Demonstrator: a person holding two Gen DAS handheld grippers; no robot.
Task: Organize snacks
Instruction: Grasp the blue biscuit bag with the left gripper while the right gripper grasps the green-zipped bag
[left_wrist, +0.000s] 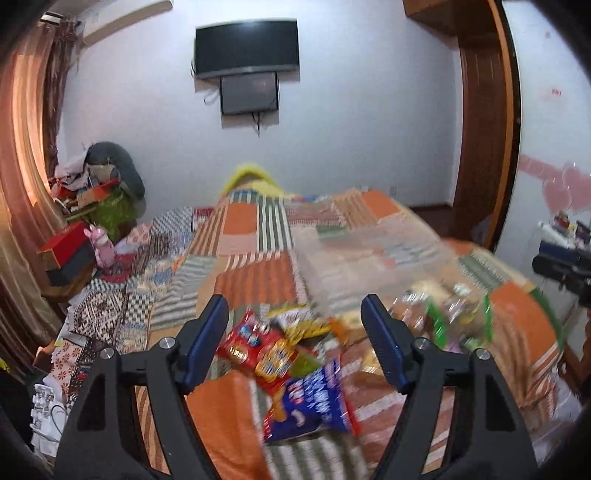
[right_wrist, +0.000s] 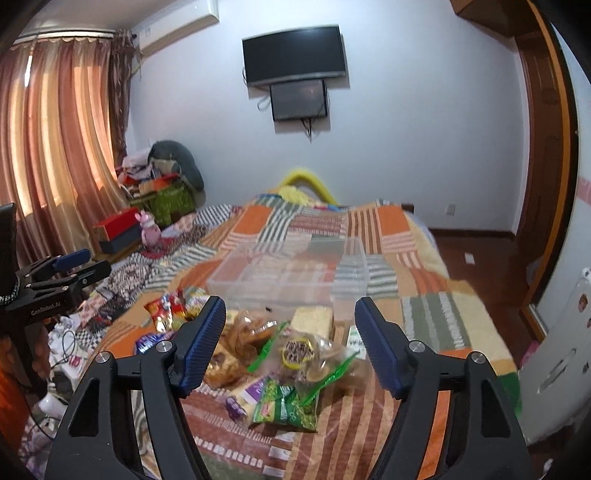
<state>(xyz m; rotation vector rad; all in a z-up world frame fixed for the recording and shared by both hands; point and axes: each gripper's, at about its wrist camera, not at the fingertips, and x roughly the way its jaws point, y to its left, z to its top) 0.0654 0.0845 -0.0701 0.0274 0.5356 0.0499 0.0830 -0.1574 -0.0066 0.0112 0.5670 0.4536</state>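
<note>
We see bed (right_wrist: 424, 229), patchwork quilt. Clear bin (right_wrist: 288, 273) mid-bed, empty. Snack pile near edge: blue packet (left_wrist: 310, 406), red packet (left_wrist: 255, 343), green packet (right_wrist: 284, 402). Light, crinkly, slippery; we judge pinch at sealed edge best. Left tongs (left_wrist: 295, 343), right tongs (right_wrist: 290, 345) both spread, holding nothing.

White wall (right_wrist: 406, 147) w/ TV (right_wrist: 295, 53), sunlit curtains (right_wrist: 55, 129) – patchwork bed (right_wrist: 424, 295), wood floor (right_wrist: 476, 243).
</note>
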